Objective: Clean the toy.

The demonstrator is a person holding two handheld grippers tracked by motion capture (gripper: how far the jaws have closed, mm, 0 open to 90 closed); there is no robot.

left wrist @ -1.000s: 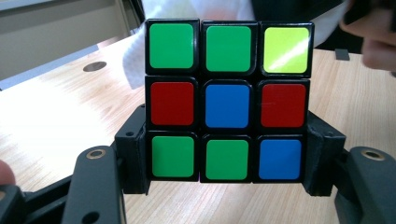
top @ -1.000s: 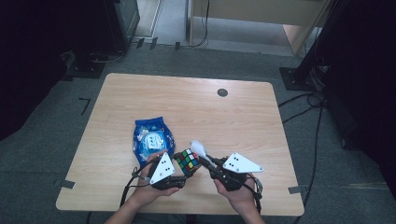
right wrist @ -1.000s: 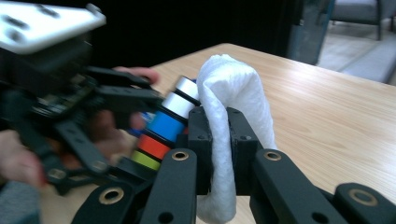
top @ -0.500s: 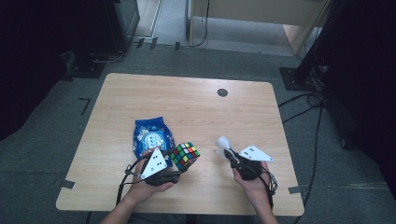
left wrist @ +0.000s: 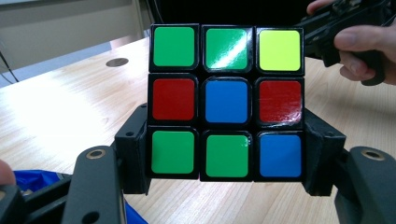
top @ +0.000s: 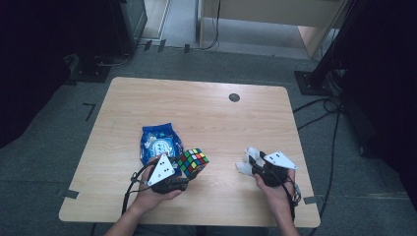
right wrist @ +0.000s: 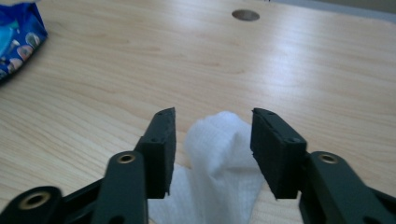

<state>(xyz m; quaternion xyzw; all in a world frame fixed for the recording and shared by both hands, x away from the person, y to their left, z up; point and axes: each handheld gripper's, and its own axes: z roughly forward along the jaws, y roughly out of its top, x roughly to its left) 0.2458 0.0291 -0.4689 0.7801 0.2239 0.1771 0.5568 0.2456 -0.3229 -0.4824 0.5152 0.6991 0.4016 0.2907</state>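
My left gripper is shut on a scrambled colour cube and holds it just above the table near the front edge. In the left gripper view the cube sits between both jaws of the left gripper, green, red and blue squares facing the camera. My right gripper rests low at the front right. Its jaws have just been opening, and a crumpled white wipe lies on the wood between them with gaps at both pads of the right gripper. From above, the wipe pokes out at the jaw tips.
A blue snack packet lies just behind the cube, also at the left edge as the packet. A dark round grommet sits near the table's far edge. The wooden table has bare room in the middle and at the back.
My right gripper has moved right, away from the cube, and down to the table. Its jaws have spread and the wipe now lies loose between them. The left gripper kept still with the cube.
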